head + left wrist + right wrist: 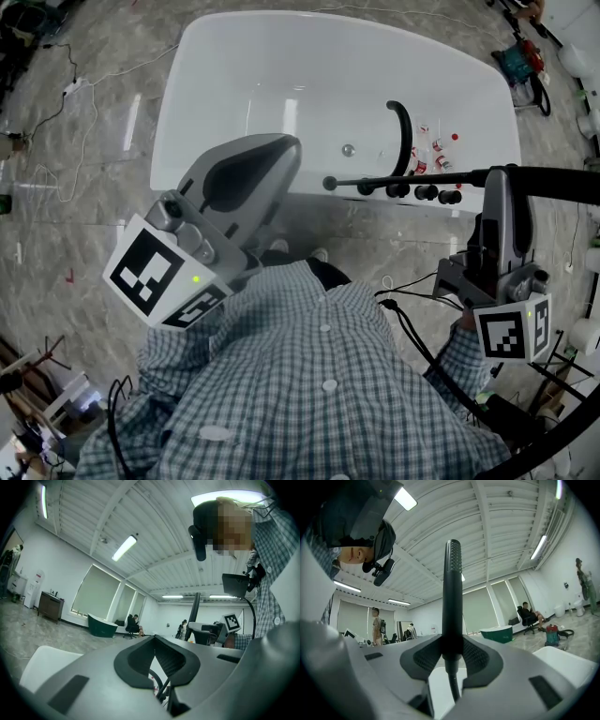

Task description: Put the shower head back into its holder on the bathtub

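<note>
A: From the head view, where is the shower head [431, 177]?

B: It is a slim black wand lying level over the near rim of the bathtub [192, 112]. Our right gripper [497, 178] clamps one end, and the free end reaches left past the row of black fittings [424, 192] beside the curved spout [401, 131]. We cannot tell which fitting is the holder.

A: And the left gripper [272, 155]?

B: It is raised over the near rim, well apart from the wand.

A: What does the left gripper view show?

B: The left gripper [154, 641] has its jaws together with nothing between them. Beyond it the wand [194, 609] rises from our other hand's tool.

A: And the right gripper view?

B: The right gripper [452, 653] is closed on the shower head [452, 597], low on the stem and just above where the hose [452, 688] leaves it.

A: How do we think it will handle?

B: We judge it rigid, light and smooth enough to twist or slide in the pads. The hose will likely tug from below. Holding it low on the stem seems sound and leaves the long end free.

A: Is there room to move?

B: It is open above the tub, but the deck is crowded. We would keep the long end clear of the spout and knobs.
</note>
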Motion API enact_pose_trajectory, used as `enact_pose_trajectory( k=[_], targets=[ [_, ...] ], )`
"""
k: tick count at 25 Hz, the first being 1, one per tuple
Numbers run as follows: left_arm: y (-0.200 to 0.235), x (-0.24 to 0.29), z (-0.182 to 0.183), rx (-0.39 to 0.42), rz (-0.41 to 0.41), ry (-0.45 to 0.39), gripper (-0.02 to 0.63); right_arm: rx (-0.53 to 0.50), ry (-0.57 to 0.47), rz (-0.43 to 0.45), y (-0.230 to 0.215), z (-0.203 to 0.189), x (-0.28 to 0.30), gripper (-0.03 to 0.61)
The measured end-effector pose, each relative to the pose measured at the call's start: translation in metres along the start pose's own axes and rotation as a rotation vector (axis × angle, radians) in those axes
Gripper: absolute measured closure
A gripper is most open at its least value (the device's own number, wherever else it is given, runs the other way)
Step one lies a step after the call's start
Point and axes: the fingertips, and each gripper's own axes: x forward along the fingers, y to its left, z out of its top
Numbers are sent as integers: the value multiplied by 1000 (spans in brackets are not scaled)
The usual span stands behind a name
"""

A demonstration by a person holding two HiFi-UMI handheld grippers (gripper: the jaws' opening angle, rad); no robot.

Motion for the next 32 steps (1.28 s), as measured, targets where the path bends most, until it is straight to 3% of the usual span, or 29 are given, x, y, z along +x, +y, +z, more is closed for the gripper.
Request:
enact_pose_trajectory(
  k=[9, 32],
  targets=[
    [2, -13, 0, -22, -3, 11, 604, 13, 36, 14, 20, -9, 7, 448],
    [5, -6, -26, -68, -27, 65, 604, 61, 121, 28, 22, -51, 20, 448]
  ],
)
